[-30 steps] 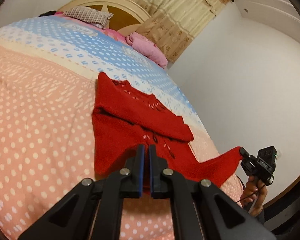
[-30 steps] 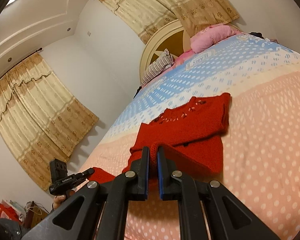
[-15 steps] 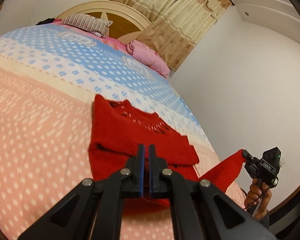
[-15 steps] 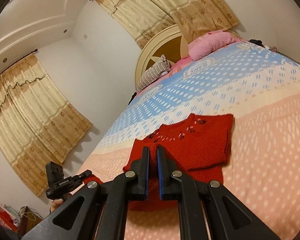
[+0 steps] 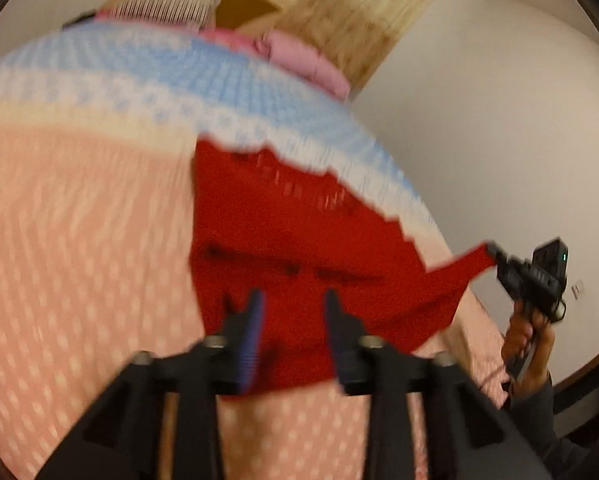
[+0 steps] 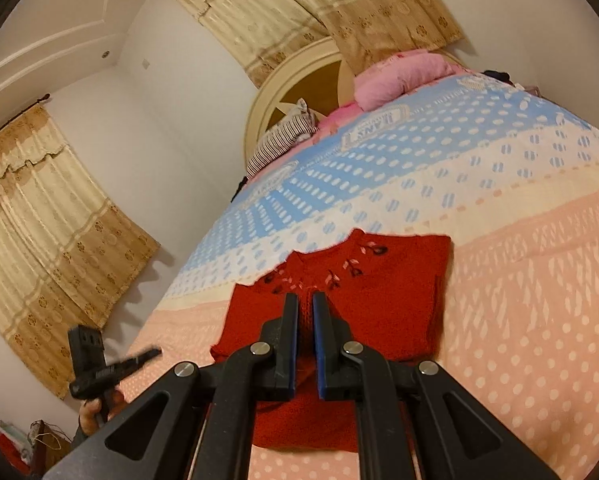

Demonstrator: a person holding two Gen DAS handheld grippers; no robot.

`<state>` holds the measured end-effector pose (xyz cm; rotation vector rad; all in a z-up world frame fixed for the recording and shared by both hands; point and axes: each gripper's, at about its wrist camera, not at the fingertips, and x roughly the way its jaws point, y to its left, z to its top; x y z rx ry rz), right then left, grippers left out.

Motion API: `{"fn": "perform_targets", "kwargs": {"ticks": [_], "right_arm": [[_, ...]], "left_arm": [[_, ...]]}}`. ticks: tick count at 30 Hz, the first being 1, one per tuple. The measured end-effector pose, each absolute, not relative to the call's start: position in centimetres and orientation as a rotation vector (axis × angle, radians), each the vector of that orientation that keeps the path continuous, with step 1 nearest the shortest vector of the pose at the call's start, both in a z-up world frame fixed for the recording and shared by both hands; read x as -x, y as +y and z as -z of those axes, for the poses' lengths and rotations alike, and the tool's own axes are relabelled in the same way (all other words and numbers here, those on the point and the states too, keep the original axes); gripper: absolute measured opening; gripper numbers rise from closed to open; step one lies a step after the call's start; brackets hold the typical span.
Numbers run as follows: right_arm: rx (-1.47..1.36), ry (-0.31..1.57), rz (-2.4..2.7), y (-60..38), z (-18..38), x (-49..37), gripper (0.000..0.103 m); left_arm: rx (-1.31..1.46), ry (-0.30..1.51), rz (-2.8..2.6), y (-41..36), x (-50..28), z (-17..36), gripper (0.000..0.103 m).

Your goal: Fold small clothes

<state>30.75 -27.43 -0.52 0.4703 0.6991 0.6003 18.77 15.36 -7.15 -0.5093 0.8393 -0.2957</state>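
Red knit sweater (image 6: 379,300) lies part-folded on a polka-dot bed (image 6: 539,300), one corner stretched from the right tongs (image 6: 305,344), clamped narrow on knit; the left tongs (image 5: 293,316) hang wide, empty. Soft, loosely woven fabric could slump or drag the fold askew if pulled unevenly.

The folded red knitted sweater (image 6: 363,300) lies on the polka-dotted pink, cream and blue bedspread (image 6: 539,280), at the middle of the right wrist view. At twelve o'clock from it sit the striped pillow (image 6: 285,136) and the pink pillow (image 6: 403,76), against the round cream headboard (image 6: 295,80). In the blurred left wrist view, one corner seems to stretch toward three o'clock, off the bedspread (image 5: 79,240).
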Motion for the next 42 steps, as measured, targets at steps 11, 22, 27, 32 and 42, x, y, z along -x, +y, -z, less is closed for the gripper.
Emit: {"fn": "perform_targets", "kwargs": {"ticks": [11, 22, 27, 32, 42], "right_arm": [[-0.467, 0.686, -0.630, -27.5, 0.2, -28.9, 0.007], [-0.484, 0.696, -0.626, -28.0, 1.1, -29.0, 0.007], [-0.480, 0.687, -0.613, -28.1, 0.6, -29.9, 0.007], [-0.472, 0.673, -0.601, -27.8, -0.6, -31.7, 0.007], [-0.465, 0.684, -0.532, -27.0, -0.7, -37.2, 0.007]], "left_arm": [[0.630, 0.930, 0.227, 15.5, -21.7, 11.1, 0.052], [0.560, 0.813, 0.259, 15.2, -20.5, 7.6, 0.005], [0.583, 0.726, 0.266, 16.7, -21.9, 4.5, 0.005], [0.647, 0.673, 0.241, 18.2, -24.6, 3.0, 0.005], [0.565, 0.650, 0.187, 17.2, -30.5, 2.2, 0.005]]}}
